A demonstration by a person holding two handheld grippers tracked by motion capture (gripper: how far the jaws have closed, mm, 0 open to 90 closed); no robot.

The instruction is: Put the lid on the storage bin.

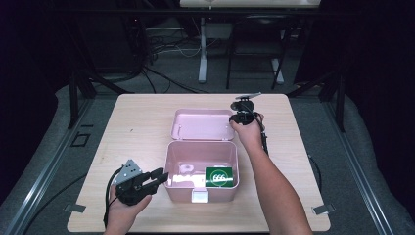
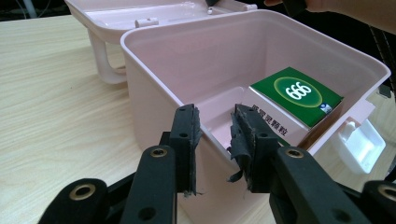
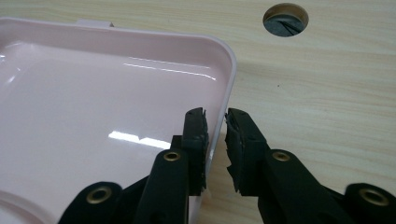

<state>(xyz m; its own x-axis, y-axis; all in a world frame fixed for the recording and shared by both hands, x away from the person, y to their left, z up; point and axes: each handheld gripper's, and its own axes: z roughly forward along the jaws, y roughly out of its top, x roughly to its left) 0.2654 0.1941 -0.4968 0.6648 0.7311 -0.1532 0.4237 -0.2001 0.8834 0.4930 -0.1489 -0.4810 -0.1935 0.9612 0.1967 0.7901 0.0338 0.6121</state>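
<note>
Down at the near edge of the table, the left hand held the left gripper, its jaws parted a narrow way and empty, tips right at the left wall of the pink plastic box. In the left gripper view that left gripper had the box's near corner rising just beyond the jaws, one jaw outside the wall and one over the inside, not pressing on it. Inside the box sat a green carton marked 666, lying toward the right side of the floor; from above, the carton was beside a small pale round item, too blurred to name. A translucent white latch hung at the front of the box. The lid lay swung fully open, flat on the table behind the box. Over on the far right corner of that lid, the right hand brought the right gripper in; in the right gripper view the right gripper straddled the lid's rim, jaws narrowly parted on either side, a sliver of gap showing, not clamped. A round cable hole sat in the table beyond.
</note>
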